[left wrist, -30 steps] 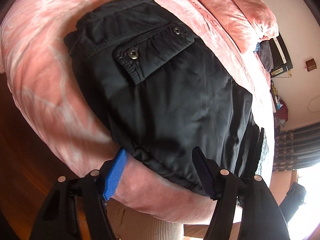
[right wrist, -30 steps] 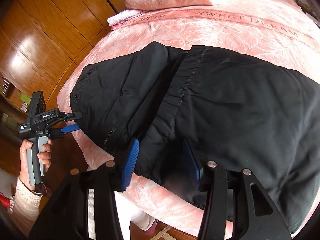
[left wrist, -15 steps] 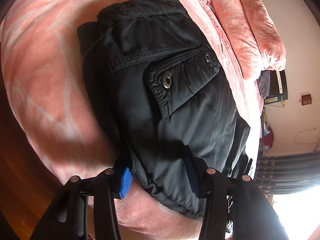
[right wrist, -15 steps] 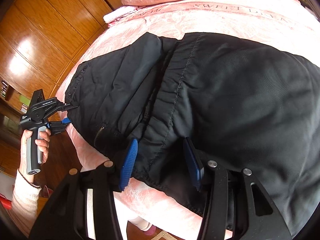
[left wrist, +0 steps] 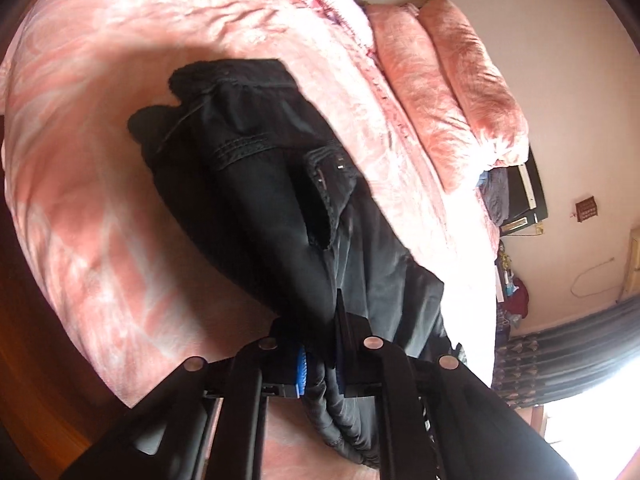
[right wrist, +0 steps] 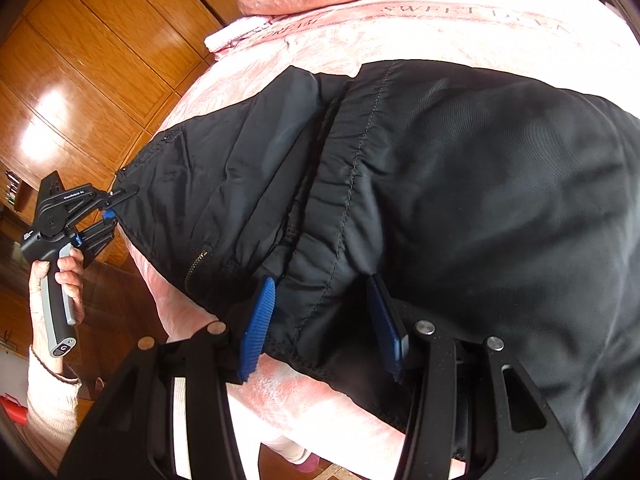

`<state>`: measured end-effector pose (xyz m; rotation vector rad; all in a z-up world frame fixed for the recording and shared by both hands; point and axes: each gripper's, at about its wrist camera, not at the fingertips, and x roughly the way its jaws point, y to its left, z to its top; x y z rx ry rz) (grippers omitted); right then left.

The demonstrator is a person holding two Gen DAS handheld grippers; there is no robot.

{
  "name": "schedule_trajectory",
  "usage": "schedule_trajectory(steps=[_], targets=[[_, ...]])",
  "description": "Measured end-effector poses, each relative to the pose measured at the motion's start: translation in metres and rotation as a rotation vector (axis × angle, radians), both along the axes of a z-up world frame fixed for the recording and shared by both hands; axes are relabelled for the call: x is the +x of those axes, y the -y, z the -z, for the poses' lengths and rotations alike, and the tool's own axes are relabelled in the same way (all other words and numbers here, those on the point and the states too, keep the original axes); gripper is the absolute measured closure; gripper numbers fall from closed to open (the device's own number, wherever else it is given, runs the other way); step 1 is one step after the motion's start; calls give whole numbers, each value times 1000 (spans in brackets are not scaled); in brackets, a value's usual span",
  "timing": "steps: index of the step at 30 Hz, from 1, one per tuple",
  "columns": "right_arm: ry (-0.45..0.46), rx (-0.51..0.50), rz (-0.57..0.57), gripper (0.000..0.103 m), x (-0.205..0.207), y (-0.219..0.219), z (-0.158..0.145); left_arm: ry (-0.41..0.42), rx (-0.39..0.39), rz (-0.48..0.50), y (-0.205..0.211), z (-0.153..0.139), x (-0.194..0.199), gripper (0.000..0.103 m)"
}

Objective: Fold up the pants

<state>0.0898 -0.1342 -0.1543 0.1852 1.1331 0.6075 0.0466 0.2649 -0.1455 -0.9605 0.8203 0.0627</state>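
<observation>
- Looking along the left wrist view, the left claw (left wrist: pixel 320 364) is clamped on a bunched edge of the black pants (left wrist: pixel 280 200), which lie on the pink bed (left wrist: pixel 100 220); the cloth rises in a ridge from the blanket to the pads. A flapped pocket (left wrist: pixel 328 184) shows on the upper side.
- Turning to the right wrist view, the right claw (right wrist: pixel 324 324) stands wide open, its blue pads (right wrist: pixel 258 324) straddling the near hem of the pants (right wrist: pixel 480 200) without pinching. The left claw (right wrist: pixel 110 200) grips the far corner by the bed's edge.
- To fold well, I judge the right claw should close on the full hem, catching every layer, so both corners travel level.
</observation>
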Motion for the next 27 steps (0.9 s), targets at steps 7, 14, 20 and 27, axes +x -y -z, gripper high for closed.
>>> schedule_trajectory(steps=[7,14,20,27], targets=[[-8,25,11,54,-3,8,2,136,162,112,62,-68,23,93],[-24,63,38,54,-9,19,-1,225,382,322,156,-110,44,93],[-19,81,69,53,-16,34,-7,221,506,464,214,-105,49,92],[-8,90,141,53,-14,62,-13,200,556,496,223,-97,48,92]])
